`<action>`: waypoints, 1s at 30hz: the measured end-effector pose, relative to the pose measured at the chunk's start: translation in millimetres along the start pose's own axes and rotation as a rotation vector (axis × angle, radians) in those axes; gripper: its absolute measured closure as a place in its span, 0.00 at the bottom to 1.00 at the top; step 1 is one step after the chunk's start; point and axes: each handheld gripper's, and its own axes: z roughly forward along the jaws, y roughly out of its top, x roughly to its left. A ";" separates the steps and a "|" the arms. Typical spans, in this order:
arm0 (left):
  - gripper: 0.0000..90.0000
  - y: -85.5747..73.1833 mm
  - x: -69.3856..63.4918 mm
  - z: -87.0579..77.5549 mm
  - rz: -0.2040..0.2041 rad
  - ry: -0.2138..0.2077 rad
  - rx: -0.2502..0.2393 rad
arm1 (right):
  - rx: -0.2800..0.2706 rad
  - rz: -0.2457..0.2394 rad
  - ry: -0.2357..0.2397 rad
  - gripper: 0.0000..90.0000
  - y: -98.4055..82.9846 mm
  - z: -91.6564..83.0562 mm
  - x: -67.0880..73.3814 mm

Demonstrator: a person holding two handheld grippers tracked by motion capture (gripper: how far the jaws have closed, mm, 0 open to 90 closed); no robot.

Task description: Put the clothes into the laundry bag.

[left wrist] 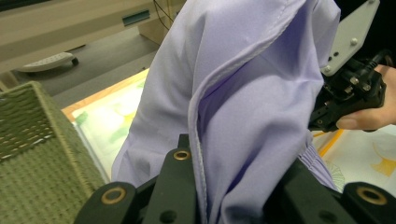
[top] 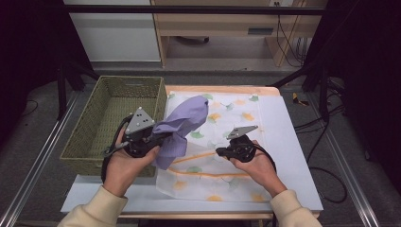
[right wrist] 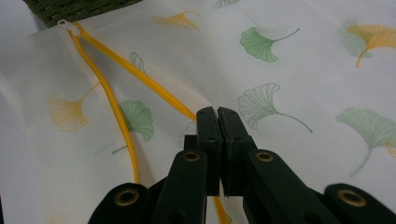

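Observation:
A lavender cloth hangs bunched over the left part of the table, with my left gripper shut on its lower folds. In the left gripper view the cloth rises between the two black jaws of the left gripper. Beneath it lies a white mesh bag printed with ginkgo leaves, its yellow zipper standing apart. My right gripper is shut on the bag's yellow zipper edge, low over the bag. That right gripper sits just right of the hanging cloth.
A green woven basket stands at the table's left, close behind my left hand; its wall is beside the left gripper. The table's white surface shows to the right of the bag. A wooden shelf unit stands on the floor beyond the table.

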 end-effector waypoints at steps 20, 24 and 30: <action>0.89 4.1 -32.3 3.8 0.019 -0.083 -0.010 | -0.026 0.035 0.019 0.98 -3.3 -0.7 -4.6; 0.89 8.9 -38.9 3.1 0.027 -0.096 -0.018 | -0.029 0.040 0.022 0.98 -3.3 -1.0 -5.4; 0.89 14.6 -47.9 3.6 0.044 -0.114 -0.032 | -0.044 0.055 0.026 0.98 -4.1 -2.8 -8.1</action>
